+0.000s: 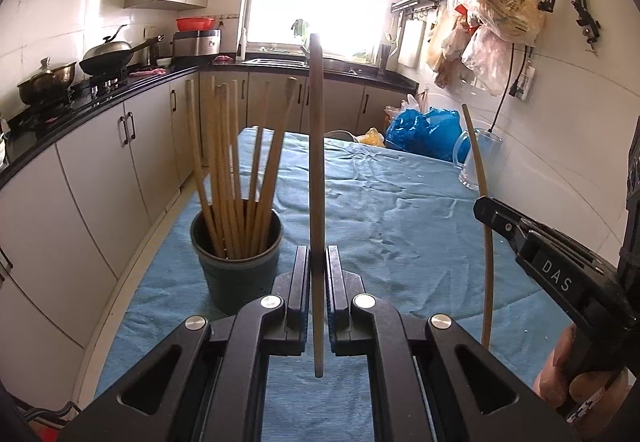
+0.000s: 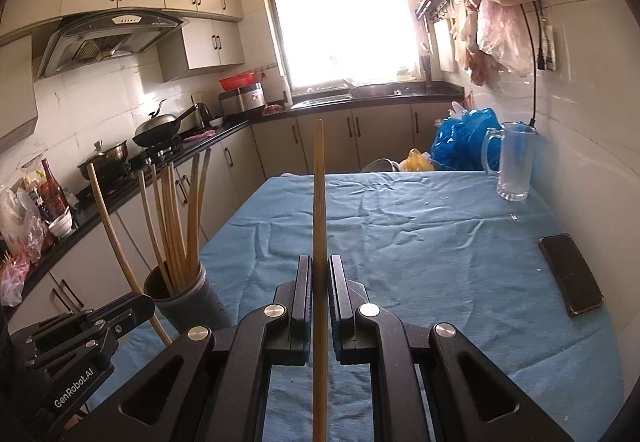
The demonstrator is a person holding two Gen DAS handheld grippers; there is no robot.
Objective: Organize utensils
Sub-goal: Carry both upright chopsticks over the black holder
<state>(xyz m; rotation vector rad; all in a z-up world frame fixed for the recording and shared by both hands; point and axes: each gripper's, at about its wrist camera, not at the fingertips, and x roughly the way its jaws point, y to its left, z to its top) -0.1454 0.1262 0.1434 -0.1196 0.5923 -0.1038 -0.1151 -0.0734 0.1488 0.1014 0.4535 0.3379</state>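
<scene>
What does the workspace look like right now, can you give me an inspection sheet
Surface: table under wrinkled blue cloth.
Job's things: dark holder full of upright chopsticks.
Clutter: glass mug, phone, blue bags.
Grippers: left gripper shut on a chopstick; right gripper shut on another chopstick.
Cables: black cord down the right wall.
Surroundings: kitchen counter, wok, bright window.

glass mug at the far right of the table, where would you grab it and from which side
Take the glass mug by its handle, coming from the left. It stands upright near the wall, and the handle sticks out on the open side, over the blue cloth. The body looks wide for these jaws.
</scene>
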